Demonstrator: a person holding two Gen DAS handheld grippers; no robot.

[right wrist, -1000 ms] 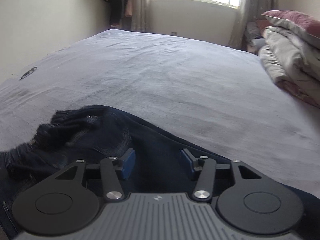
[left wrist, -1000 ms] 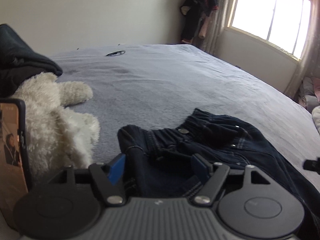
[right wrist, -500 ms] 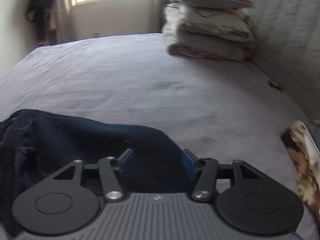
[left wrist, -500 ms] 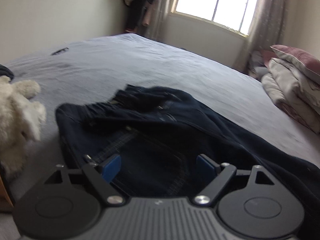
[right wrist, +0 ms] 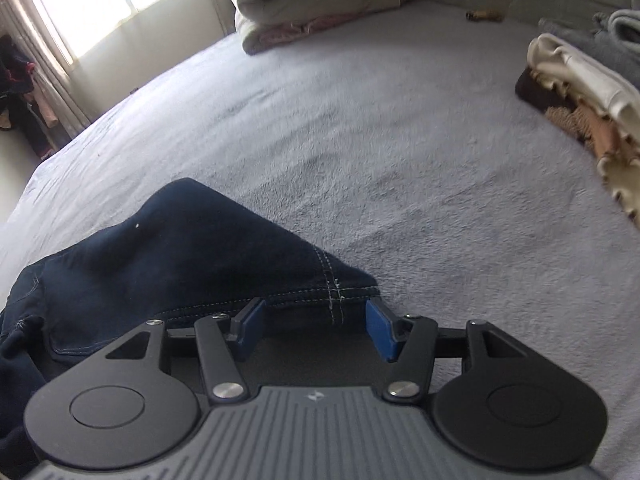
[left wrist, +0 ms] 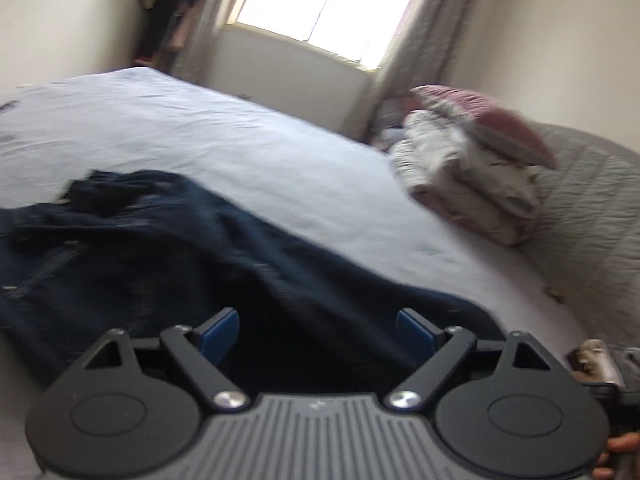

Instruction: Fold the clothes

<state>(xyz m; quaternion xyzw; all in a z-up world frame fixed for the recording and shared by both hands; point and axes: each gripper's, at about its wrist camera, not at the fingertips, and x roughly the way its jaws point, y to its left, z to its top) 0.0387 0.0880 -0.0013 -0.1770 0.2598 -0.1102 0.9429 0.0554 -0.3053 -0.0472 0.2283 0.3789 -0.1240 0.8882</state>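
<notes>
**A:** Left wrist view first. Where are the jeans (left wrist: pixel 168 256)?

**B:** Spread dark and rumpled over the near part of the bed (left wrist: pixel 240 148), running from the left edge toward the near right. The left gripper (left wrist: pixel 318 330) hangs just above them, its jaws wide and opening further; denim lies under the gap, but neither blue pad presses on it. The picture is blurred, so I cannot make out seams. A stack of folded bedding (left wrist: pixel 468 184) sits at the far right, by the headboard.

**A:** And the right wrist view?

**B:** The hem end of a jeans leg (right wrist: pixel 224 264) lies near the bed's front edge, its stitched corner sitting just between the right gripper's (right wrist: pixel 314 322) pads. The jaws stand part-way spread, nothing pinched. A pile of pale and brown clothes (right wrist: pixel 580 92) rests well apart at the right edge.

**A:** So which step?

**B:** I judge it the reach for hold-points before the fold. Next, the right gripper needs to close squarely on that hem corner, catching both layers, while the left finds a matching grip.
</notes>
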